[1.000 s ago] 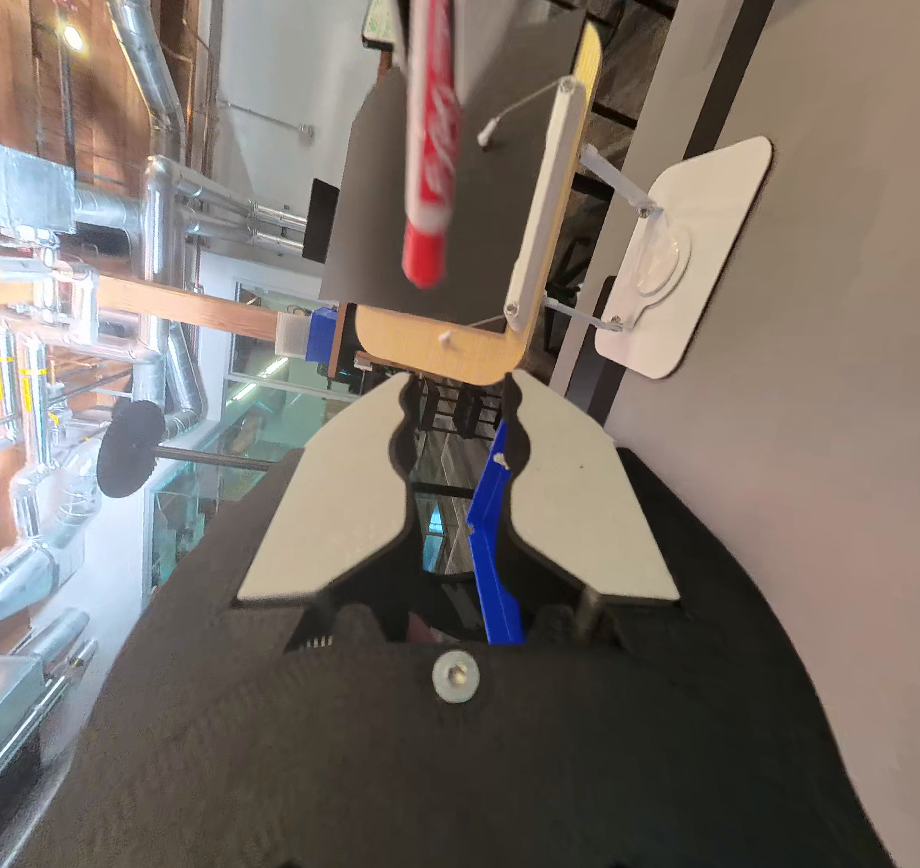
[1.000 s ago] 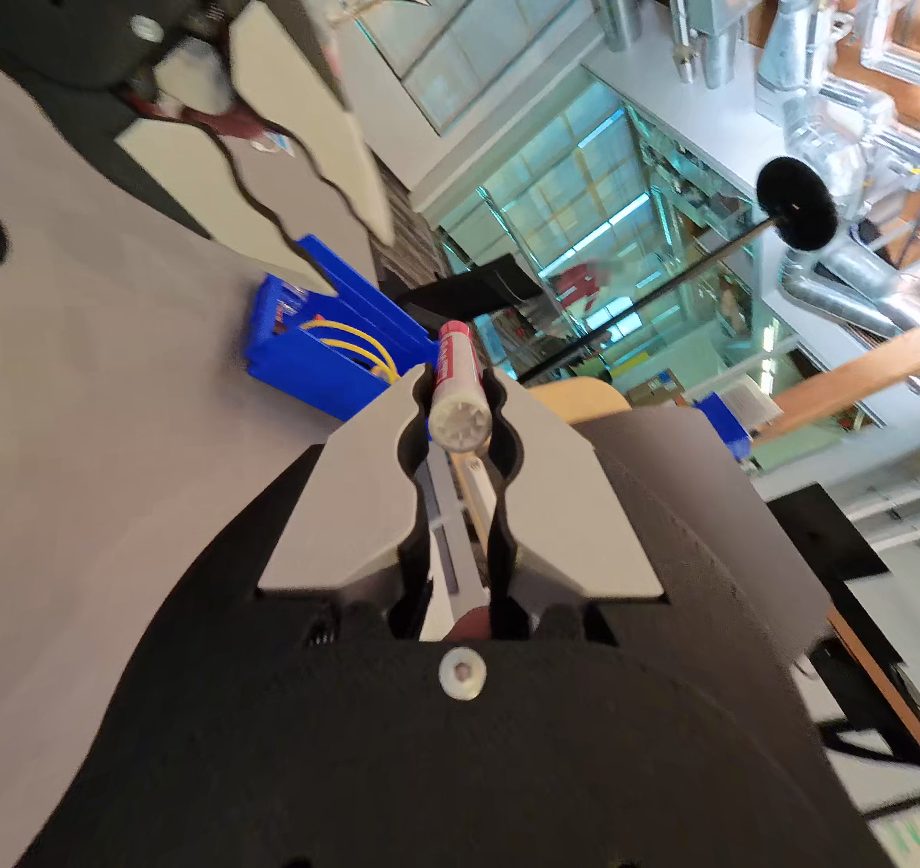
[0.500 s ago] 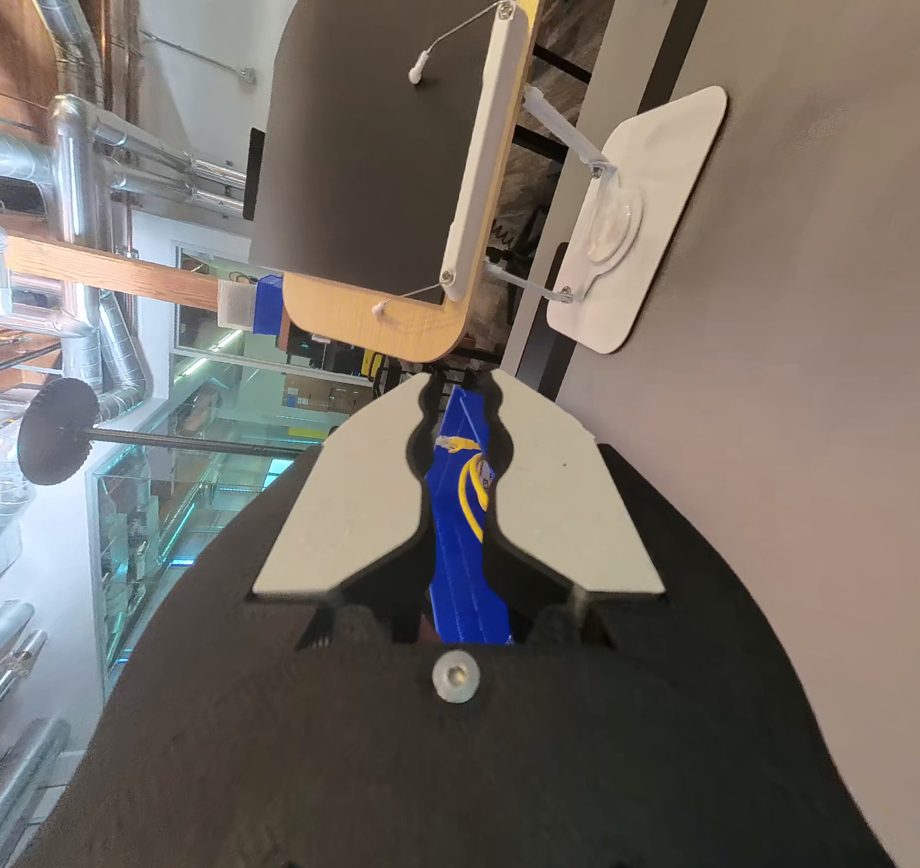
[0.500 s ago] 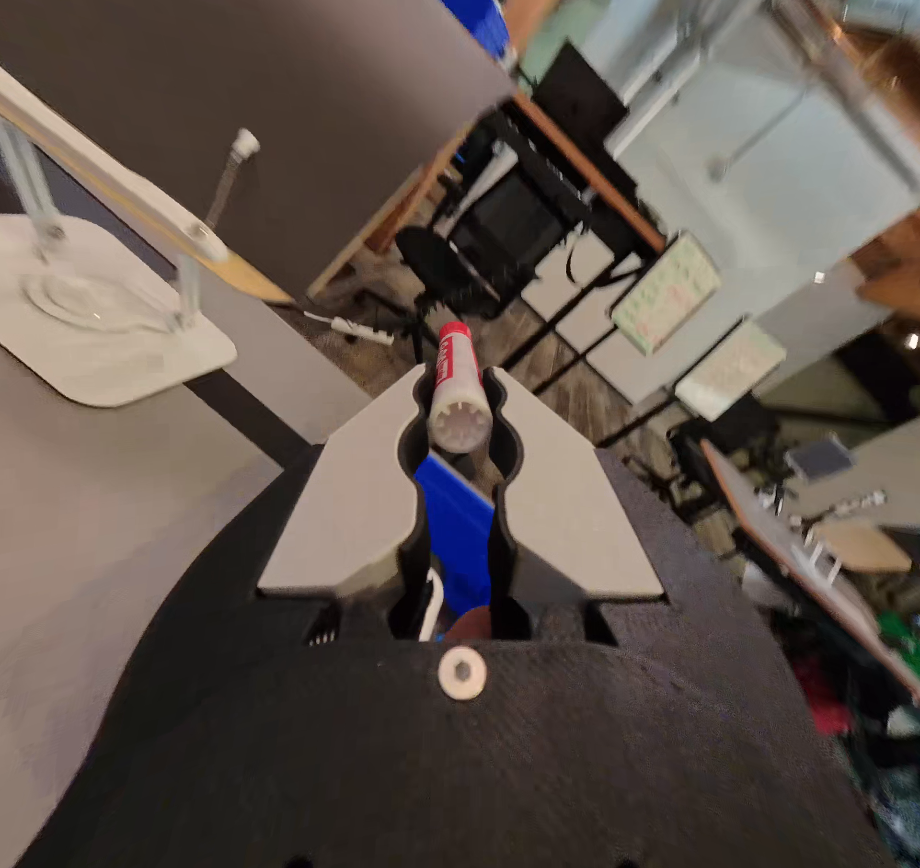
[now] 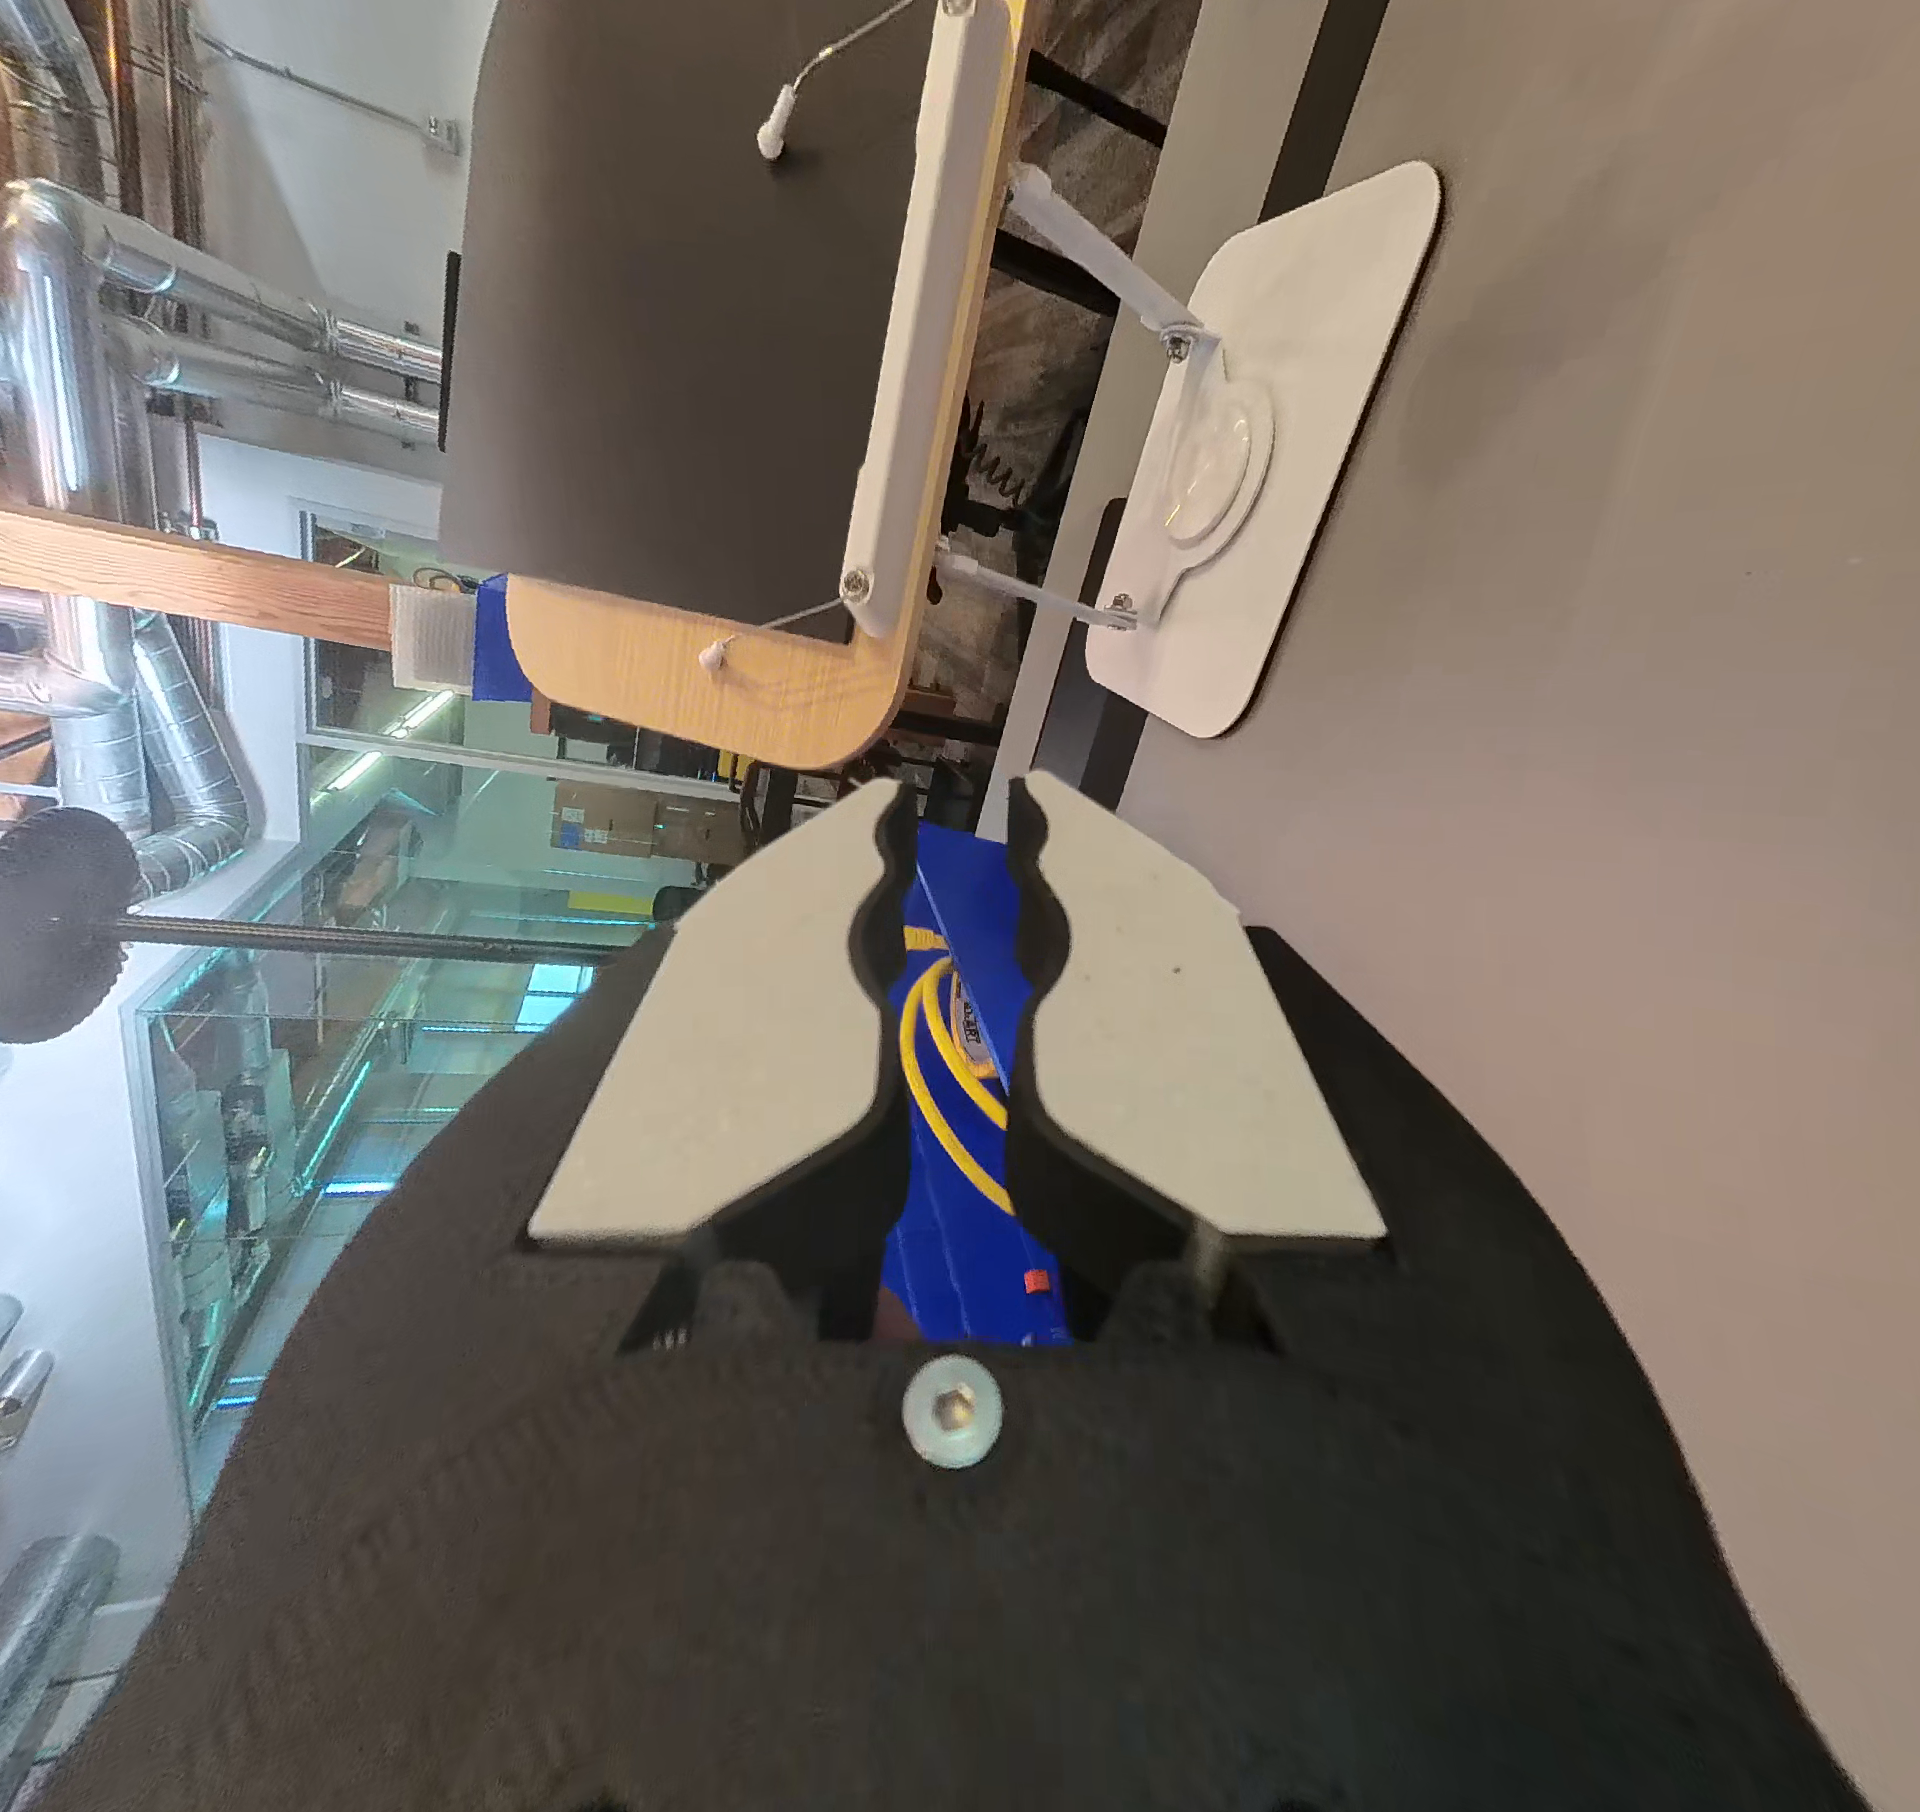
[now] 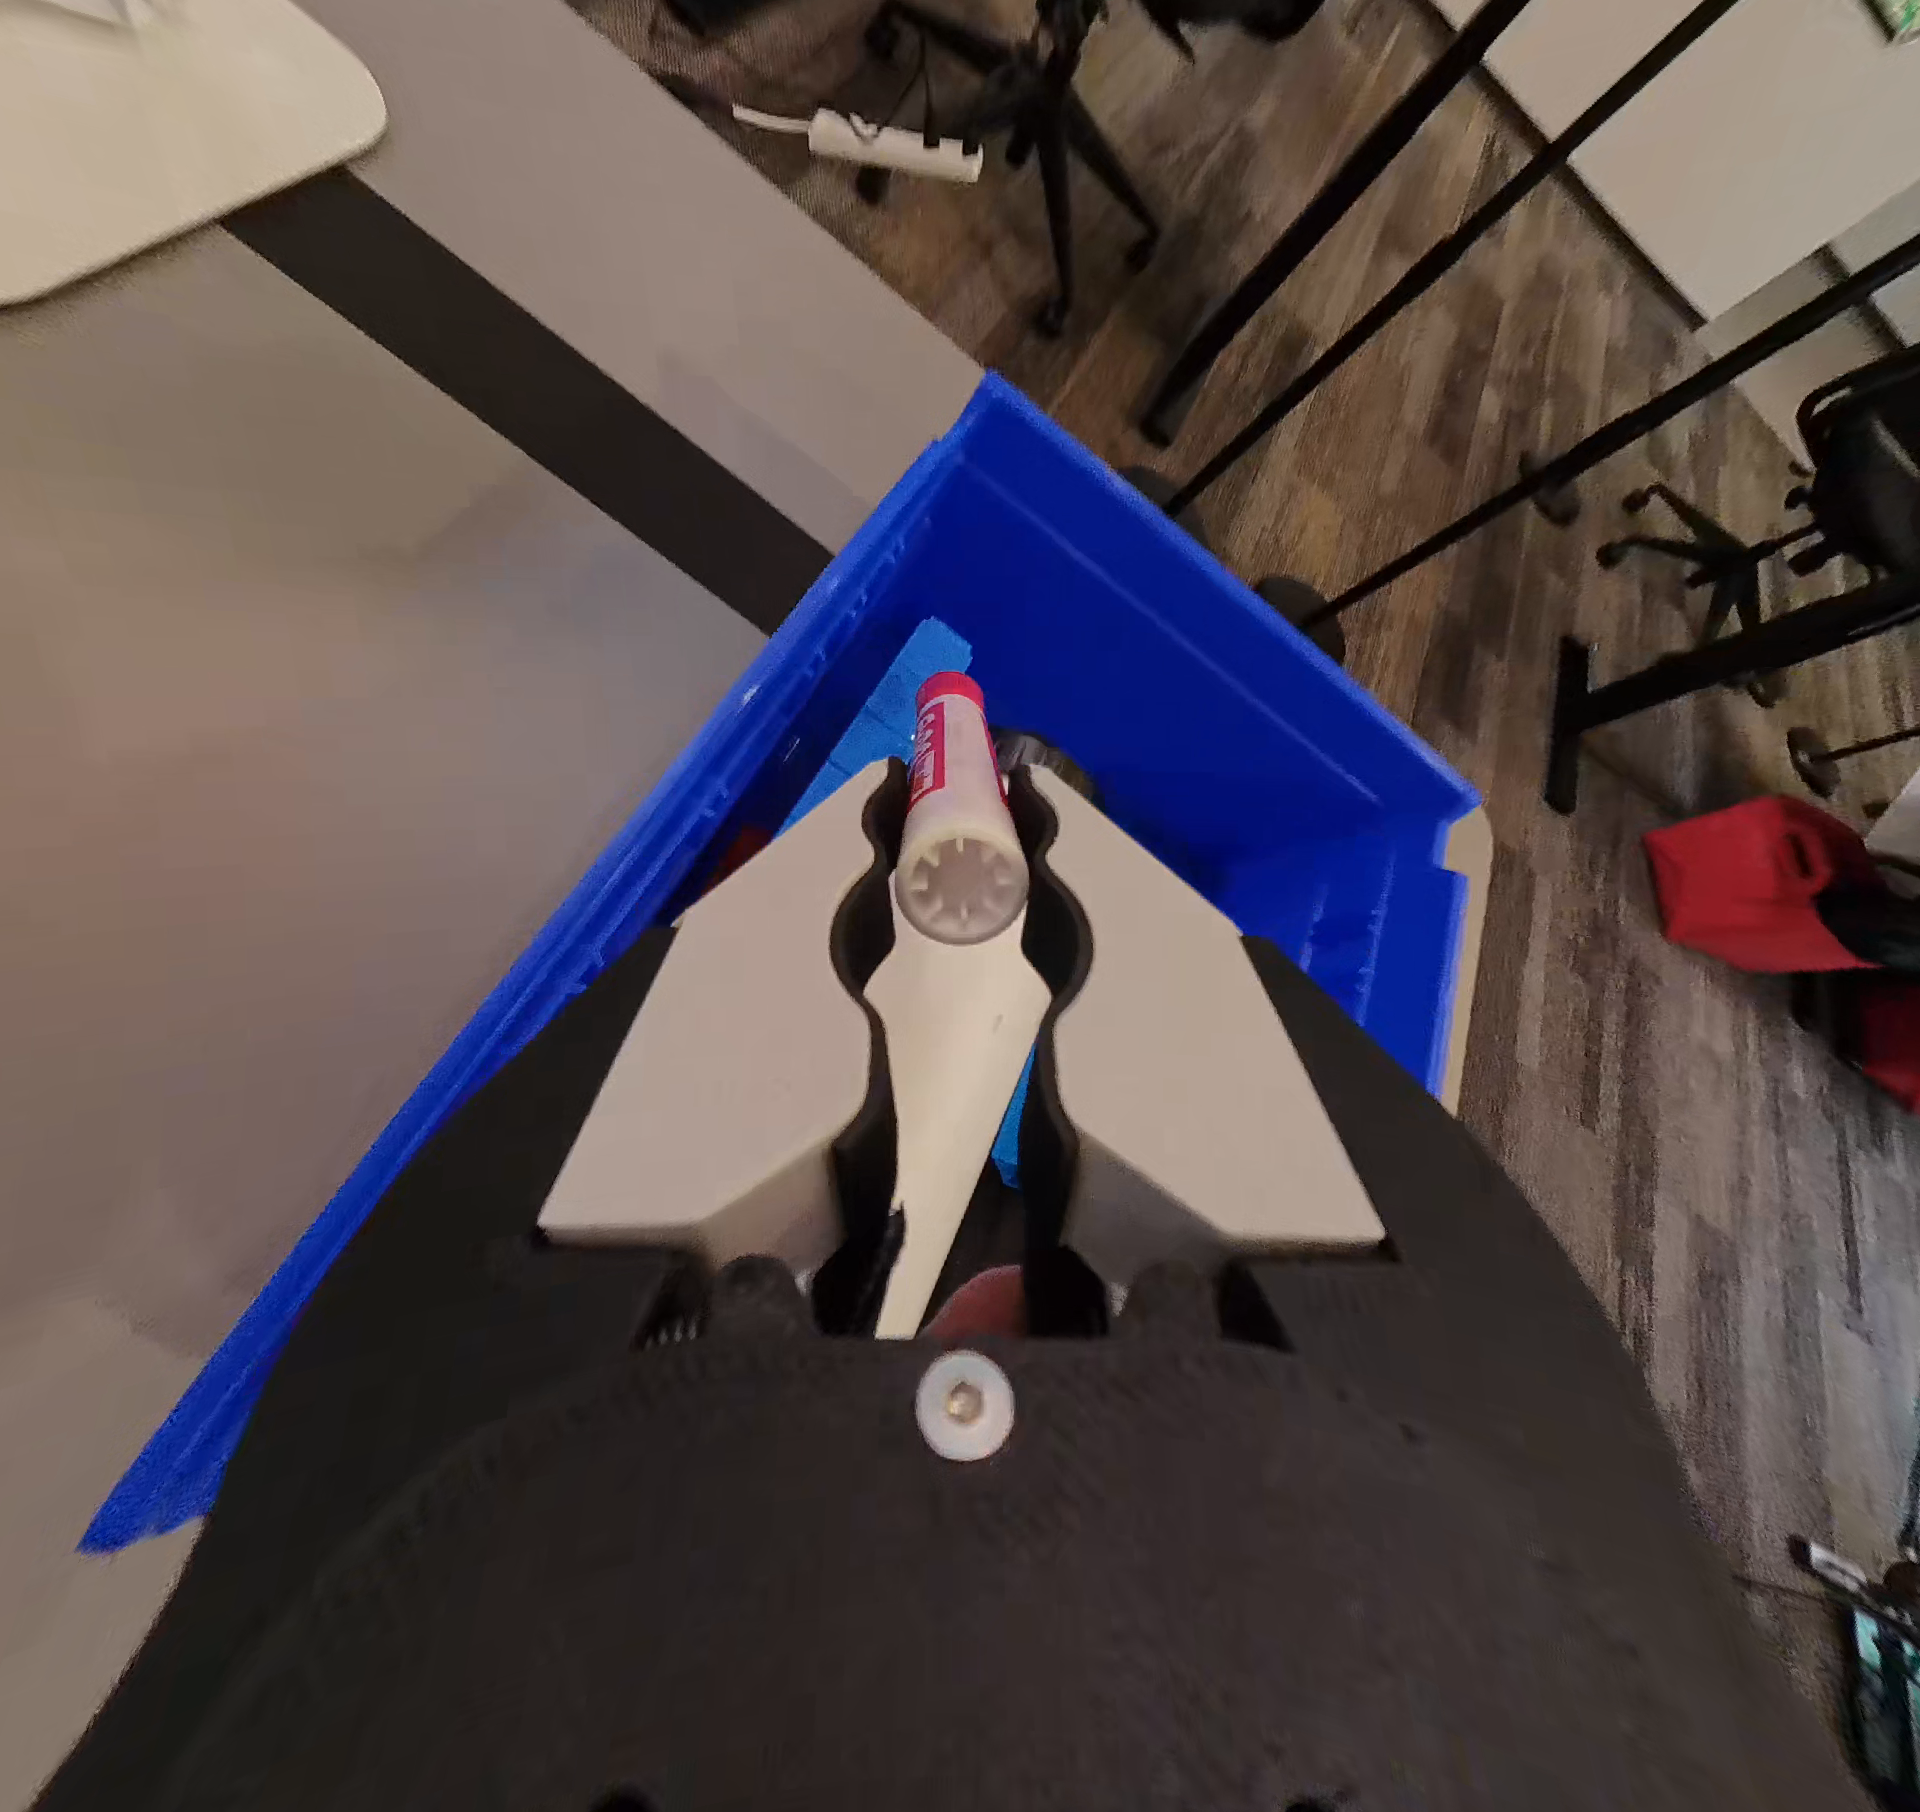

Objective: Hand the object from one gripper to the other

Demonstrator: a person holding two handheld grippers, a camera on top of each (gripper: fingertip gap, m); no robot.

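Your right tool (image 6: 956, 806) grips the one marker (image 6: 951, 832); your left tool (image 5: 961, 806) carries nothing.

The marker, white-bodied with a red cap and a red printed label, is pinched between the right tool's closed-in fingers and points toward 12 o'clock over the blue bin (image 6: 1174, 619). That bin sits at the tabletop (image 6: 312, 671) edge, with open floor from 1 to 4 o'clock. Your left tool's fingers stand slightly apart around empty air; through the gap you see the blue bin (image 5: 966, 931) and one yellow cable loop (image 5: 920, 1045). One white stand (image 5: 1278, 453) rests on the tabletop at 1 o'clock.
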